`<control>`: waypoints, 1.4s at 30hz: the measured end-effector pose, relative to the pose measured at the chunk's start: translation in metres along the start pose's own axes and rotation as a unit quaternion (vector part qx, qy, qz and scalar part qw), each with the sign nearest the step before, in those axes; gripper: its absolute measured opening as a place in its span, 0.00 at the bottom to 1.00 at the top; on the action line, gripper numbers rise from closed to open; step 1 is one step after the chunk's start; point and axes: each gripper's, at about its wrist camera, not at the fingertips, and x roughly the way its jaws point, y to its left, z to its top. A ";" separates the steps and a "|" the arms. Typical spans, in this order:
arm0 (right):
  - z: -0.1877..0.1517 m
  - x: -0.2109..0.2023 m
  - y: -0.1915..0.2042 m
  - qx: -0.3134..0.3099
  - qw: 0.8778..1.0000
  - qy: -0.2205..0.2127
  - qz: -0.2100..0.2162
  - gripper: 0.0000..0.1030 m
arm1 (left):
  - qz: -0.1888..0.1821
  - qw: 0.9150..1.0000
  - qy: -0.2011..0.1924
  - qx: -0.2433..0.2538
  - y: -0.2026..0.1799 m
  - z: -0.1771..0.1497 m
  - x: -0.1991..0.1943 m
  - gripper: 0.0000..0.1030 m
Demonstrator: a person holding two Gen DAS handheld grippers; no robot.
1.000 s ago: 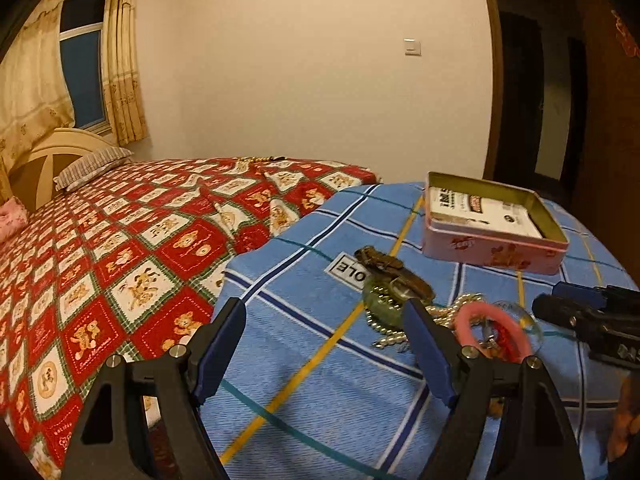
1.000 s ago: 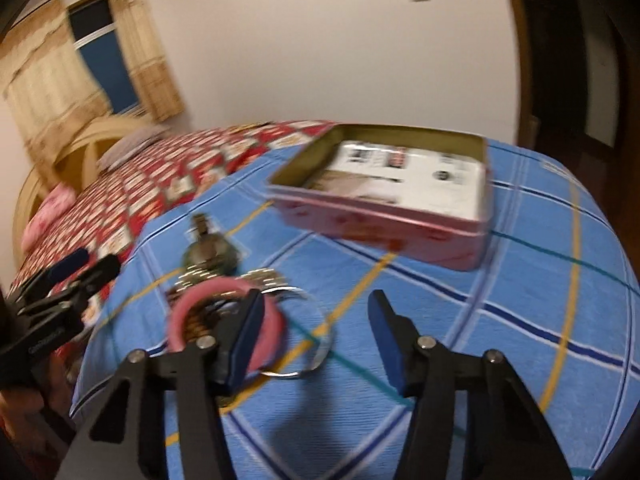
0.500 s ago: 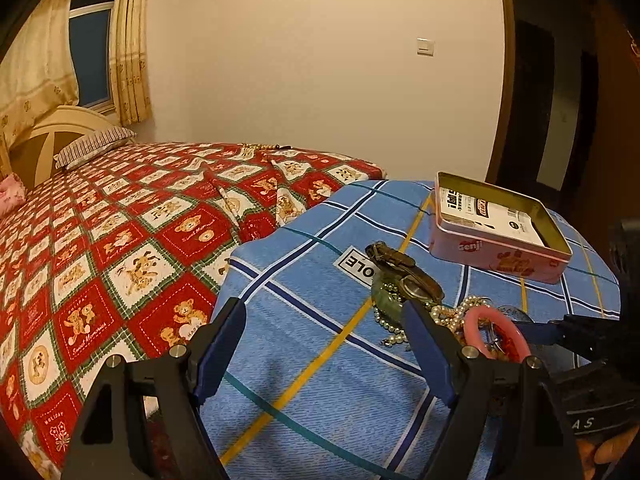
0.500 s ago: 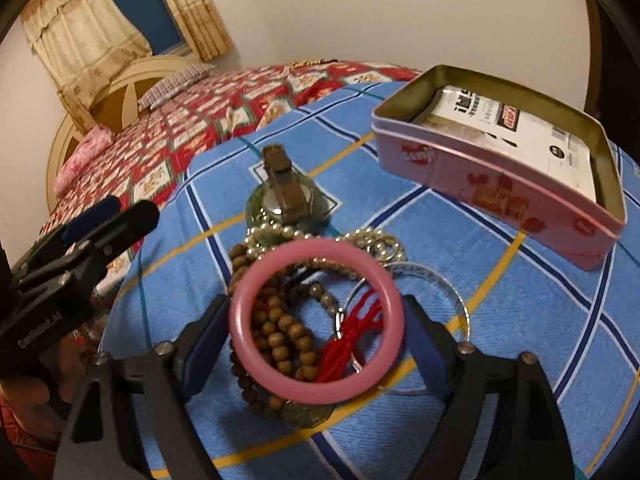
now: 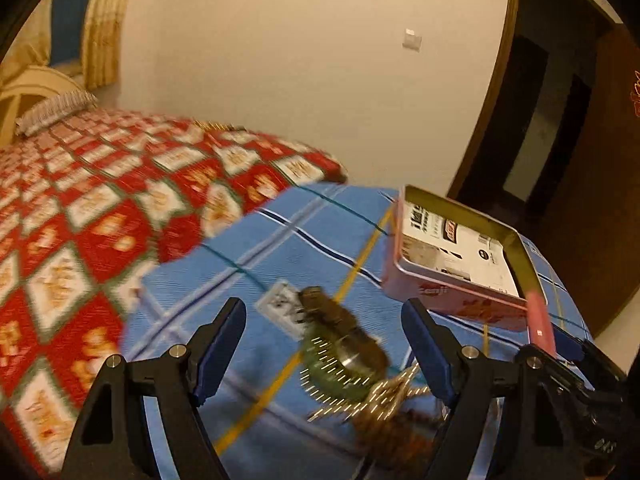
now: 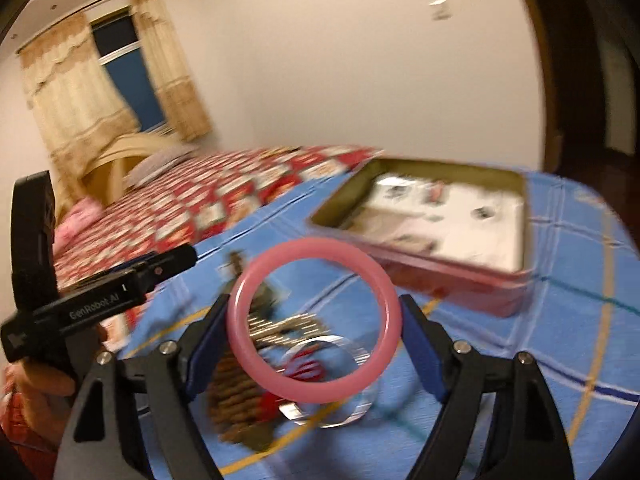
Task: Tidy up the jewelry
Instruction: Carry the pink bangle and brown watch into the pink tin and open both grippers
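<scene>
the right tongs (image 6: 314, 334) are clamped on a pink bangle (image 6: 314, 322), lifted above the jewelry pile (image 6: 276, 364) on the blue checked surface (image 6: 520, 340), near the open tin (image 6: 424, 232). the left tongs (image 5: 324, 344) stand apart, empty, over a green piece (image 5: 340, 364).

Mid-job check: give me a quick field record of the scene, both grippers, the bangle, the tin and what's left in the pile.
right gripper: shut on the pink bangle, held off the cloth
left gripper: open, nothing between its fingers
tin: open, on the blue checked cloth, printed card inside
pile: watch, beads, clear bangle; blurred
</scene>
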 end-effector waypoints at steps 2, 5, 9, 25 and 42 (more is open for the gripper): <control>0.001 -0.001 -0.010 0.012 1.000 -0.008 -0.024 0.81 | 0.003 1.000 0.026 -0.008 -0.005 0.003 0.022 0.78; 0.003 -0.002 -0.020 0.026 0.999 -0.013 -0.040 0.81 | 0.014 0.998 0.055 -0.017 -0.008 0.001 0.042 0.78; 0.002 0.000 -0.020 0.029 0.999 -0.010 -0.042 0.81 | 0.011 0.997 0.071 -0.018 -0.008 -0.006 0.053 0.43; 0.009 -0.020 -0.034 0.059 0.993 -0.067 -0.077 0.81 | -0.116 0.989 -0.081 -0.037 -0.004 0.007 -0.012 0.21; 0.059 0.045 -0.087 0.030 0.981 -0.040 -0.187 0.81 | -0.100 0.994 -0.031 0.023 -0.101 0.051 0.078 0.21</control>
